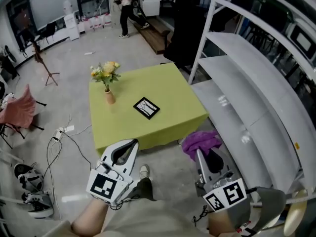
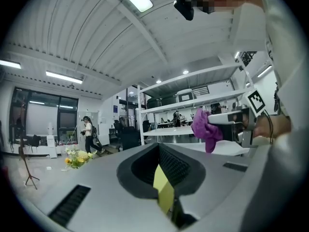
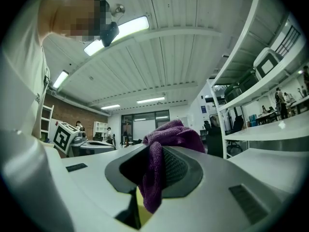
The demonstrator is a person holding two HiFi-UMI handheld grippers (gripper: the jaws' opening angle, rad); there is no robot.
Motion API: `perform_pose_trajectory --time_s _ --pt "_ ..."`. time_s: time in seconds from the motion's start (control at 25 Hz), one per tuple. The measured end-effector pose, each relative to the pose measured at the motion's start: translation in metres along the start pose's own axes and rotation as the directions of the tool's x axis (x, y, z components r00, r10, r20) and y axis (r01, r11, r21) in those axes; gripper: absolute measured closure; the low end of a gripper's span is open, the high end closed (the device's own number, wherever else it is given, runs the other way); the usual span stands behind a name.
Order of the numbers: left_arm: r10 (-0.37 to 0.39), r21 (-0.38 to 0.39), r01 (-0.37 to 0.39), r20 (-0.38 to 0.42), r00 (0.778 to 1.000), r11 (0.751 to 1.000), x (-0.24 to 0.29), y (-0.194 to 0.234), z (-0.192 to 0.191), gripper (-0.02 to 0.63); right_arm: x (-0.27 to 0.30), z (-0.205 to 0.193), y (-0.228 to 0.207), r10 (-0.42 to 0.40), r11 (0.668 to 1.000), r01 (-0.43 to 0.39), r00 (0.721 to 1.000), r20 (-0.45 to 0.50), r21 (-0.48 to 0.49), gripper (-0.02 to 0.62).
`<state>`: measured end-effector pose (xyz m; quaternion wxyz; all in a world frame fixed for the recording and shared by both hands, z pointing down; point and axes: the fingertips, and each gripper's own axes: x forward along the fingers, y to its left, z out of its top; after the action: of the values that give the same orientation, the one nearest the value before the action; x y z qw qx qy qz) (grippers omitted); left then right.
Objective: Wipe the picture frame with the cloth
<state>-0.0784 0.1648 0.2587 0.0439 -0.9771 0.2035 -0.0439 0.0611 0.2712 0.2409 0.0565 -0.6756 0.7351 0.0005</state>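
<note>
Ahead of both grippers, on a table (image 1: pixel 173 120) with a yellow-green cover, the picture frame (image 1: pixel 146 108) lies flat. It has a black edge and a pale middle, and it is well apart from either pair of jaws, with nothing touching it. It sits nearer the left gripper than the right, a little to the right of the left jaws' line.

The left gripper (image 1: pixel 132 143) is held low, its jaws closed tip to tip with nothing between them. Its own view shows only the dark hollow between the jaw bodies and a yellowish strip inside it.

The right gripper (image 1: pixel 199 153) is about level with the left one and off to its right. Its jaws are clamped on the cloth (image 1: pixel 201 141), a purple one that bunches out past the tips and droops over one side. In the right gripper view the cloth fills the gap between the jaws and hangs down toward the camera.

Beyond the left gripper, toward the table's far left corner, a small vase (image 1: pixel 109 97) of yellow flowers (image 1: pixel 104 71) stands upright, left of the frame and apart from it. To the right of the right gripper runs a white shelving unit (image 1: pixel 256 107) with bare tiers. Left of the left gripper, on the grey floor (image 1: pixel 74 53), lies a power strip (image 1: pixel 58 134) with its cable, and further left is a chair (image 1: pixel 19 110) draped in pink. Far beyond the table a person (image 1: pixel 126 6) is caught mid-stride near the far wall
</note>
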Motion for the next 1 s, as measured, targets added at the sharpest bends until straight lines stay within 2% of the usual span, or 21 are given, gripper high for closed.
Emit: perform_pose_trajectory --time_s 0.28,0.56,0.8,1.0 --pt "-0.007 -0.034 0.004 -0.060 0.998 0.999 0.065 0.088 -0.026 0.598 0.109 -0.021 -0.029 0.028 0.998 -0.024 0.997 -0.078 0.050 0.523" --pt "-0.028 -0.048 0.022 -0.146 0.989 0.999 0.128 0.166 -0.072 0.598 0.222 -0.055 -0.054 0.080 0.992 -0.063 0.984 -0.161 0.113 0.523" --pt "-0.060 -0.080 0.044 -0.213 0.975 0.996 0.169 0.200 -0.112 0.598 0.299 -0.092 -0.075 0.119 0.990 -0.098 0.965 -0.235 0.099 0.523" --pt "-0.090 -0.123 0.057 -0.279 0.956 0.991 0.197 0.211 -0.151 0.598 0.351 -0.136 -0.088 0.158 0.987 -0.137 0.932 -0.326 0.086 0.523"
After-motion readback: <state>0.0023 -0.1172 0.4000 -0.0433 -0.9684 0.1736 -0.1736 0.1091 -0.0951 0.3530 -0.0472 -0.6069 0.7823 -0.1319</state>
